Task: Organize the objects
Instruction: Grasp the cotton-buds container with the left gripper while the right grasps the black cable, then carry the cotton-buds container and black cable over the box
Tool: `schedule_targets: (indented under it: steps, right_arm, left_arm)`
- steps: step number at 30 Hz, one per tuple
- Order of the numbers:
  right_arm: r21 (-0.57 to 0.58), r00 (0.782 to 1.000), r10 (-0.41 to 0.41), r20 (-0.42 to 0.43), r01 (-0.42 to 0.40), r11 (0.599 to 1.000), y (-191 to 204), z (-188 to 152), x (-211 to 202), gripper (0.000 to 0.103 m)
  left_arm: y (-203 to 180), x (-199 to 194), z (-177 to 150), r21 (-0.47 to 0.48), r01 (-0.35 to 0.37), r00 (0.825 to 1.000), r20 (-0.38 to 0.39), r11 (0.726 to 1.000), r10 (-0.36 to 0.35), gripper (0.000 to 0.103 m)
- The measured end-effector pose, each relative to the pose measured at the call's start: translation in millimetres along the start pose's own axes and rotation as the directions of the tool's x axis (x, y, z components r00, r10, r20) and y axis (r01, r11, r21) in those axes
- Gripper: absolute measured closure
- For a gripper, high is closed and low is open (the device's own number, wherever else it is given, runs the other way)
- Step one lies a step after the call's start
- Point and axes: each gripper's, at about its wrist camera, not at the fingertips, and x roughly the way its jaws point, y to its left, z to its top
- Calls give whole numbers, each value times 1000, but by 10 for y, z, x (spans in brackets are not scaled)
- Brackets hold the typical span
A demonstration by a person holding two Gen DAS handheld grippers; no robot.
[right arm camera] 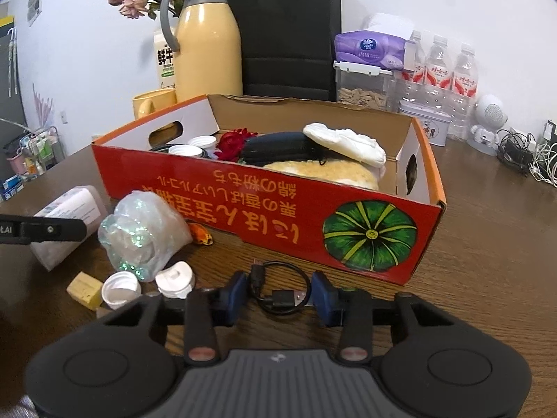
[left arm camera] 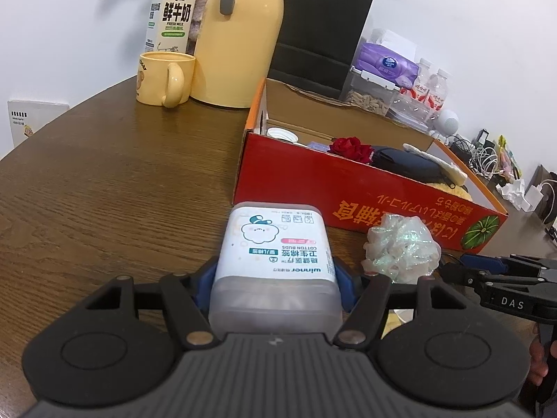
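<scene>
Left gripper (left arm camera: 276, 278) was clamped on the translucent plastic cotton-bud box with the white cartoon label (left arm camera: 275, 261), blue pads pressing both of its sides. The box sat just in front of the long red cardboard box with the green pumpkin print (right arm camera: 264, 209), over the dark wood-grain table (left arm camera: 104, 174).

Right gripper (right arm camera: 278, 294) had its jaws partly apart, straddling the coiled black USB cable (right arm camera: 278, 289) on the table just in front of the red box. The blue pads weren't visibly pressing on the cable, so no grip there.

Between the two grippers lay a crumpled iridescent clear plastic wrapper (right arm camera: 142, 233), near the red box's front wall. Beside it: two white plastic caps (right arm camera: 120, 287), a small yellow block (right arm camera: 83, 287) and a small orange item (right arm camera: 202, 237) half hidden under the wrapper.

Inside the red box: a red fabric rose (right arm camera: 231, 142), a dark folded pouch (right arm camera: 278, 148), a white cloth (right arm camera: 348, 144), a yellow fluffy pad (right arm camera: 327, 172) and white caps (right arm camera: 195, 146).
</scene>
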Motion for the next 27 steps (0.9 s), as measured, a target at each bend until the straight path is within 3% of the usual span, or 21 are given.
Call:
schedule_targets:
  steps: [9, 14, 22, 27]
  right_arm:
    - [-24, 999, -5, 37, 6, 1000, 57, -2, -113, 64]
    - [-38, 996, -5, 89, 8, 999, 78, 52, -289, 64]
    - [-77, 971, -6, 239, 25, 997, 183, 431, -570, 64]
    - [-72, 958, -19, 286, 41, 997, 214, 720, -461, 64]
  left_arm:
    - [-39, -80, 20, 25, 8, 1000, 25, 1000, -9, 36]
    - [-87, -219, 97, 46, 17, 997, 76, 999, -20, 36]
    - [-399, -431, 517, 126, 28, 975, 216, 992, -55, 36]
    - [-603, -305, 821, 131, 30, 963, 264, 991, -64, 36]
